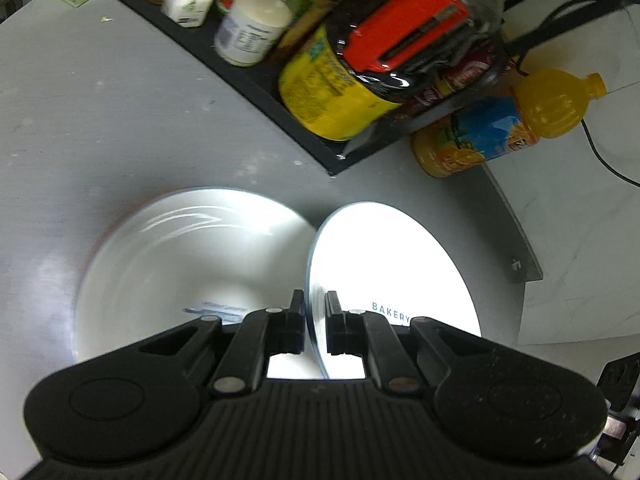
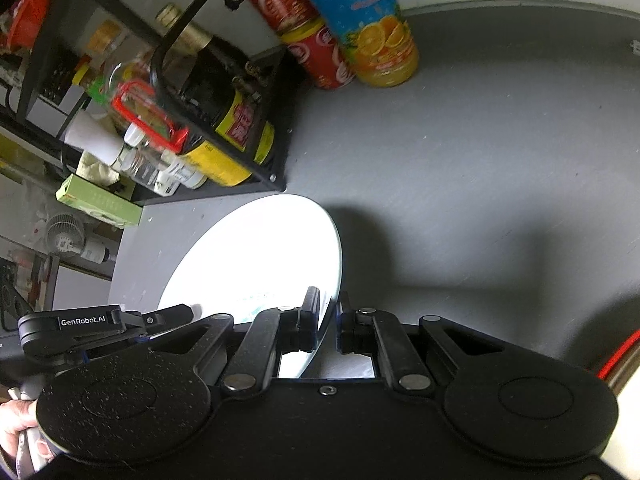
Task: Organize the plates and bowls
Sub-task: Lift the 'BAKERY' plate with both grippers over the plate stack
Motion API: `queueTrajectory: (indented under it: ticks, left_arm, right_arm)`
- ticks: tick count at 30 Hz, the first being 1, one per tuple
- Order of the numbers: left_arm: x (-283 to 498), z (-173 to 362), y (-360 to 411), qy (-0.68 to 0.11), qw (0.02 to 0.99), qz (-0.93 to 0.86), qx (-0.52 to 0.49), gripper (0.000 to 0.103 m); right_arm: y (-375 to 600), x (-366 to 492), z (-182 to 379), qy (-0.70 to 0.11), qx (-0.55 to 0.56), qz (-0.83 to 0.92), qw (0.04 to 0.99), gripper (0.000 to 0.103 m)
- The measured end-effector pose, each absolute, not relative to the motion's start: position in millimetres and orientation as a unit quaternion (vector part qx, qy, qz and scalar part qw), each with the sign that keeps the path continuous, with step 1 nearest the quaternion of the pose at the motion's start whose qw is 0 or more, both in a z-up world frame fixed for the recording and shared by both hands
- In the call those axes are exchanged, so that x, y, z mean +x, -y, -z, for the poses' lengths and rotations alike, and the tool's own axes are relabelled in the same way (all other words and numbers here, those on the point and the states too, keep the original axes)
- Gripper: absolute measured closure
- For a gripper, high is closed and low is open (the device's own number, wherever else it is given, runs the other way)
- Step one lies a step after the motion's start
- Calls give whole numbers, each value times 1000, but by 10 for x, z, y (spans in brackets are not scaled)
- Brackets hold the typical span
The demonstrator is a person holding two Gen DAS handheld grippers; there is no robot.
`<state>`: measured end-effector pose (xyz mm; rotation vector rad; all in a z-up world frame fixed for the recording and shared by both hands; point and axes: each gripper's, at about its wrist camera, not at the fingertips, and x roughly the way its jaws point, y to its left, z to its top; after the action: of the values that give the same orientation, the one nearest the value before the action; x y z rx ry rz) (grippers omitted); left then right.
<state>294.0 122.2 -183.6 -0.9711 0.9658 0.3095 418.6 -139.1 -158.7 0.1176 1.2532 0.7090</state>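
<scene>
We look down along each gripper, close over the counter; both views share the rack and juice bottle.

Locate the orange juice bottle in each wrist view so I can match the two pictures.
Left wrist: the orange juice bottle is at the upper right, beside the black rack's corner.
Right wrist: the bottle is at top centre, next to red cans.
Shared landmark: the black rack of bottles.

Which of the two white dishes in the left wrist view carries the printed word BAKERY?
The flat plate on the right, gripped at its rim by the left claw. The deeper dish on its left lies on the table.
</scene>
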Motion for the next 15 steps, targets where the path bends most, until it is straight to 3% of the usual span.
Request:
queueTrajectory:
  ticks: [15]
  left_arm:
    - [2613, 2012, -1484, -460, 752, -157, -446, 96]
  right_arm:
    - [1091, 3916, 1672, -577, 37, -332, 746, 95]
